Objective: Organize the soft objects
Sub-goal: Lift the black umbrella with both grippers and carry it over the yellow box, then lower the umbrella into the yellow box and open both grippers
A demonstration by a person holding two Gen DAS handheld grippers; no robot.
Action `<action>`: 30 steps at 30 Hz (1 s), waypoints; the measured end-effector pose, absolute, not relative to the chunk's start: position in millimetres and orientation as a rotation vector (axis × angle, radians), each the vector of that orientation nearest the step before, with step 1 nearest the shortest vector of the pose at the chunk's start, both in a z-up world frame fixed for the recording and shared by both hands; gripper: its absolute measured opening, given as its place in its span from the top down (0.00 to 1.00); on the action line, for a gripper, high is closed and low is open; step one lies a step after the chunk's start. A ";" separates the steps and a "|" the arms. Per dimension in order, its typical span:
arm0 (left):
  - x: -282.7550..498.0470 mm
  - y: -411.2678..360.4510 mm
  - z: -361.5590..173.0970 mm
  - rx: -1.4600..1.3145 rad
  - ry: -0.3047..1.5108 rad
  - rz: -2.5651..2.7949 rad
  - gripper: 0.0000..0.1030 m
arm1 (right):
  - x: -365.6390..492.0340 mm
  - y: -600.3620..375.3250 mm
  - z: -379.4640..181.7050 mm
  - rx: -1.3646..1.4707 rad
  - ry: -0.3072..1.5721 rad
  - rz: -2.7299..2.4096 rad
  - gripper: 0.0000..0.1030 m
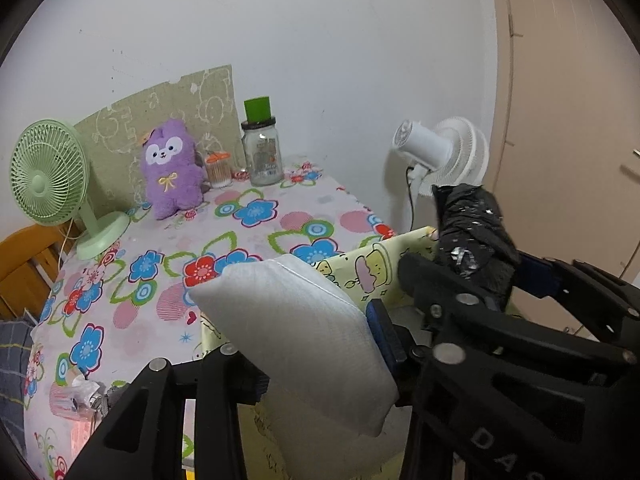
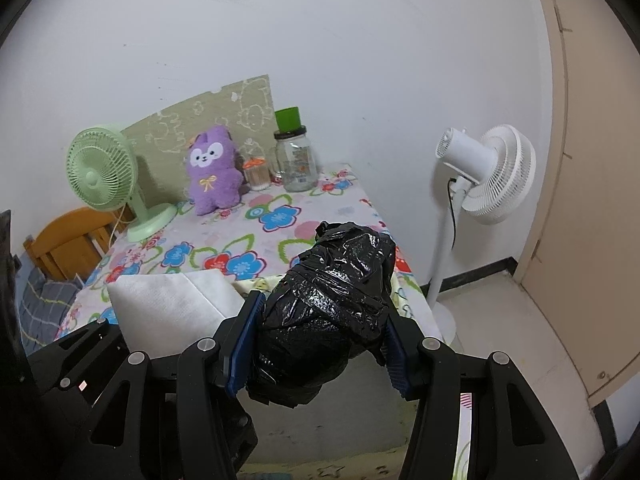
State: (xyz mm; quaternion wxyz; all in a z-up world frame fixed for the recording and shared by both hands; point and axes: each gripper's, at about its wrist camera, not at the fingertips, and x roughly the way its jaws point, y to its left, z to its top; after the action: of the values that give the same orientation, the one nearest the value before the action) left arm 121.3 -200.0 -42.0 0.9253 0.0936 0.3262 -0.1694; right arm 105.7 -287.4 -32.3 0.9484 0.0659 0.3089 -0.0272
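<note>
My left gripper point(image 1: 320, 364) is shut on a white soft pad point(image 1: 304, 336) and holds it above a yellow cartoon-print fabric bin point(image 1: 360, 268) at the table's near edge. The pad also shows in the right wrist view point(image 2: 168, 304). My right gripper point(image 2: 316, 344) is shut on a black plastic-wrapped bundle point(image 2: 332, 304), held over the same bin; the bundle also shows in the left wrist view point(image 1: 472, 236). A purple plush toy point(image 1: 172, 168) sits upright at the back of the table, also in the right wrist view point(image 2: 214, 172).
The table has a floral cloth point(image 1: 248, 216). On it stand a green desk fan point(image 1: 48, 180), a glass jar with a green lid point(image 1: 262, 148) and a small cotton-swab pot point(image 1: 218, 170). A white floor fan point(image 2: 488, 172) stands right of the table. A wooden chair point(image 2: 68, 240) is at left.
</note>
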 end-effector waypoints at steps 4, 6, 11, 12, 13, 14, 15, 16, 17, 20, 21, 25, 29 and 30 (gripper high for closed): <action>125.7 -202.6 -45.2 0.193 0.703 -0.355 0.35 | 110.3 -292.9 -37.6 0.147 0.638 -0.046 0.44; 124.2 -201.7 -43.2 0.197 0.690 -0.338 0.29 | 112.8 -293.8 -39.3 0.148 0.641 -0.044 0.44; 125.8 -197.3 -39.8 0.187 0.676 -0.322 0.16 | 116.8 -297.3 -41.7 0.161 0.642 -0.036 0.44; 126.0 -196.5 -39.4 0.183 0.679 -0.323 0.14 | 117.7 -297.9 -41.9 0.166 0.643 -0.032 0.44; 126.0 -196.2 -39.3 0.181 0.683 -0.328 0.13 | 118.5 -298.1 -41.9 0.170 0.642 -0.028 0.44; 126.3 -196.0 -39.3 0.181 0.684 -0.327 0.12 | 119.0 -297.9 -42.1 0.171 0.641 -0.025 0.44; 126.4 -196.1 -39.3 0.185 0.681 -0.320 0.12 | 119.6 -297.2 -42.2 0.170 0.641 -0.024 0.44; 126.1 -195.6 -39.2 0.188 0.679 -0.316 0.12 | 120.4 -297.3 -42.3 0.169 0.640 -0.020 0.44; 126.6 -194.8 -39.3 0.188 0.679 -0.313 0.11 | 121.0 -296.7 -42.4 0.169 0.641 -0.017 0.44; 127.4 -190.5 -38.5 0.174 0.683 -0.307 0.09 | 121.7 -295.6 -40.9 0.169 0.637 -0.007 0.43; 127.3 -188.9 -37.8 0.169 0.682 -0.304 0.09 | 121.8 -294.8 -39.7 0.167 0.635 -0.004 0.42; 123.6 -186.2 -38.3 0.184 0.679 -0.308 0.04 | 121.8 -290.7 -35.9 0.165 0.625 0.007 0.34; 118.4 -184.6 -37.1 0.213 0.665 -0.304 0.03 | 119.9 -283.4 -33.6 0.160 0.616 0.026 0.25; 117.1 -182.7 -36.4 0.214 0.660 -0.294 0.03 | 119.6 -281.3 -32.6 0.157 0.614 0.028 0.24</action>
State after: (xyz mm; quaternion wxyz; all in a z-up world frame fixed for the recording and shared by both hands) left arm 117.1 -182.7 -36.4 0.9299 0.1043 0.3220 -0.1436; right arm 119.6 -281.3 -32.6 0.9501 0.0770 0.3019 0.0139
